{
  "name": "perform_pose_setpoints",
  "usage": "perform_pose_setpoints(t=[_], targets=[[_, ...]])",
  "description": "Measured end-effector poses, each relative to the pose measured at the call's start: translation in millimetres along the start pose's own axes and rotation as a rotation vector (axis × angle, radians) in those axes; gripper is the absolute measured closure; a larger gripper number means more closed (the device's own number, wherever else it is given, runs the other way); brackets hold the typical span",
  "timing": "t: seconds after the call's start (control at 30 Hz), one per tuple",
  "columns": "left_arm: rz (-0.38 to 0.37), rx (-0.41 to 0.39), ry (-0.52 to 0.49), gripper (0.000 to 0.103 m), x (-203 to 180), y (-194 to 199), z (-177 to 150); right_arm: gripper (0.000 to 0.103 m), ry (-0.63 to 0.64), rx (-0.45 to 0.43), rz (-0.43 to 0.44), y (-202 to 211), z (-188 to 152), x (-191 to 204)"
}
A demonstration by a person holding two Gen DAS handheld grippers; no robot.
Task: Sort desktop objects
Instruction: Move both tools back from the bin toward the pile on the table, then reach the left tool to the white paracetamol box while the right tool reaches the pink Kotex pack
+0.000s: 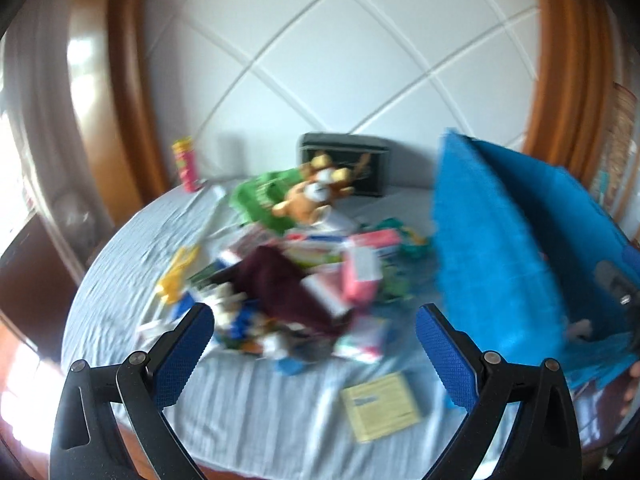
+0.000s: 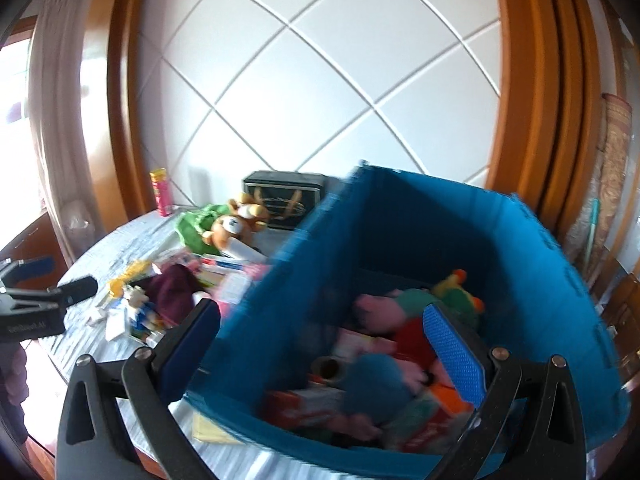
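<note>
Left tool (image 1: 316, 324) held with fingers wide apart and empty, hovering above the near edge of the pile (image 1: 288, 280) on the round desk (image 1: 120, 264). Best aimed at one loose thing on the pile's rim, not the tangled middle, closing only once both fingers straddle it. Judging by the spread, sorting barely begun: most things not yet in the bin.

From the left: a pink and yellow can (image 1: 186, 164) upright near the back edge, yellow plastic bits (image 1: 178, 268) lying apart from the heap, a green basket (image 1: 264, 196) with a brown plush bear (image 1: 312, 196) leaning on it, a dark box (image 1: 348, 160) against the wall behind. A maroon cloth (image 1: 280, 284) draped over boxes in the middle, likely to drag neighbours if pulled. A yellow notepad (image 1: 380, 408) flat and alone near the front, hard to pinch.

Right tool (image 2: 324, 348) also spread and empty, poised over the blue bin (image 2: 540, 264), already part filled with plush toys (image 2: 400, 320) and boxes. Bin wall tall and close beside the pile, apt to block a sideways carry. Both views blurred.
</note>
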State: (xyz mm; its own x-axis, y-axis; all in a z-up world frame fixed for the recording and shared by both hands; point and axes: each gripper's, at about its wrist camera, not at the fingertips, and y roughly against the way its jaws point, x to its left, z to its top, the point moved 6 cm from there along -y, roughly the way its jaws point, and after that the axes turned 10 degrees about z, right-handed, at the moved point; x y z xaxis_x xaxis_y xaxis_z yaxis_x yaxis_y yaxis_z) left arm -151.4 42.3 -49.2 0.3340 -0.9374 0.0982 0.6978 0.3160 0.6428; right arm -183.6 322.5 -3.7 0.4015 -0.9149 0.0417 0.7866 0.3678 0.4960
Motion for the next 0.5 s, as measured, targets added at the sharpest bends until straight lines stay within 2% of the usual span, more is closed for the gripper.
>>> perform_pose_setpoints(t=[0.2, 0.4, 0.5], targets=[[0.086, 0.049, 0.022, 0.001, 116, -49, -21, 0.000, 0.007, -0.027, 0.031, -27, 10, 97], [0.070, 0.152, 0.040, 0.001, 192, -98, -51, 0.000, 0.002, 0.077, 0.056, -75, -10, 167], [0.086, 0.209, 0.044, 0.001, 211, -120, -67, 0.000, -0.015, 0.137, 0.062, -97, -26, 181]])
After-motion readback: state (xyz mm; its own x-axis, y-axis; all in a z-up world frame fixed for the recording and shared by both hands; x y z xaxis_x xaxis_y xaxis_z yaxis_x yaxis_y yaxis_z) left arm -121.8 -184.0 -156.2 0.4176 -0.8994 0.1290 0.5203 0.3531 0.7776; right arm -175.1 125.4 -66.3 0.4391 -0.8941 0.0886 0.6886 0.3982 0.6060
